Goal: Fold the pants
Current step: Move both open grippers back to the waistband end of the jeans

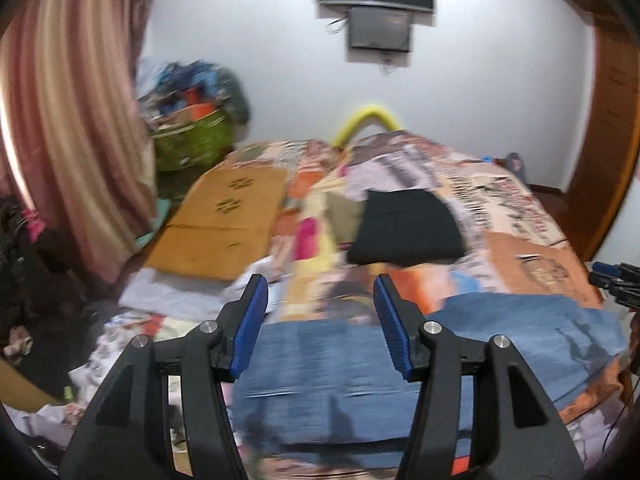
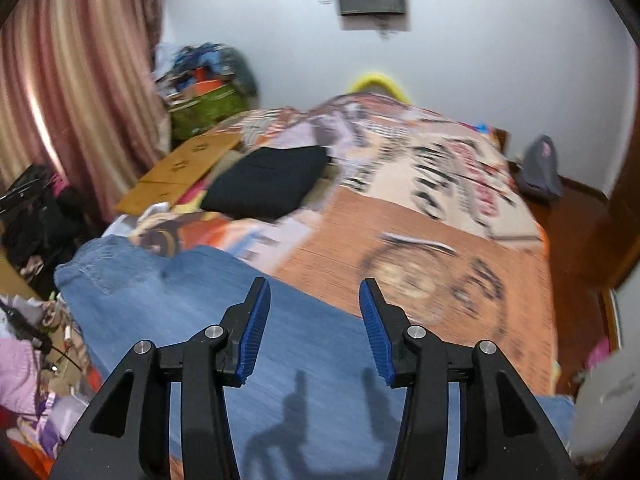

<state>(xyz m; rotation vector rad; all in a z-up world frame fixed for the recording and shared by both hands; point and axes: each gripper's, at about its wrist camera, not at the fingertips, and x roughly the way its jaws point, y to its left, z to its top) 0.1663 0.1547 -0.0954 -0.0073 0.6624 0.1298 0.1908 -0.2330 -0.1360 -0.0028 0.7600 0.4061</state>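
1. The left gripper [image 1: 320,320] hangs released, jaws spread and holding nothing, above the blue jeans [image 1: 340,364].
2. The jeans lie flat across the near end of the bed [image 1: 532,264], likely laid out ready for folding.
3. The right gripper [image 2: 314,330], likewise released and holding nothing, hovers level over the denim, fingers pointing toward the folded black garment [image 2: 266,182].

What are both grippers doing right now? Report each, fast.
Left gripper: open, holding nothing, above the blue jeans.
Right gripper: open, holding nothing, above the same jeans.
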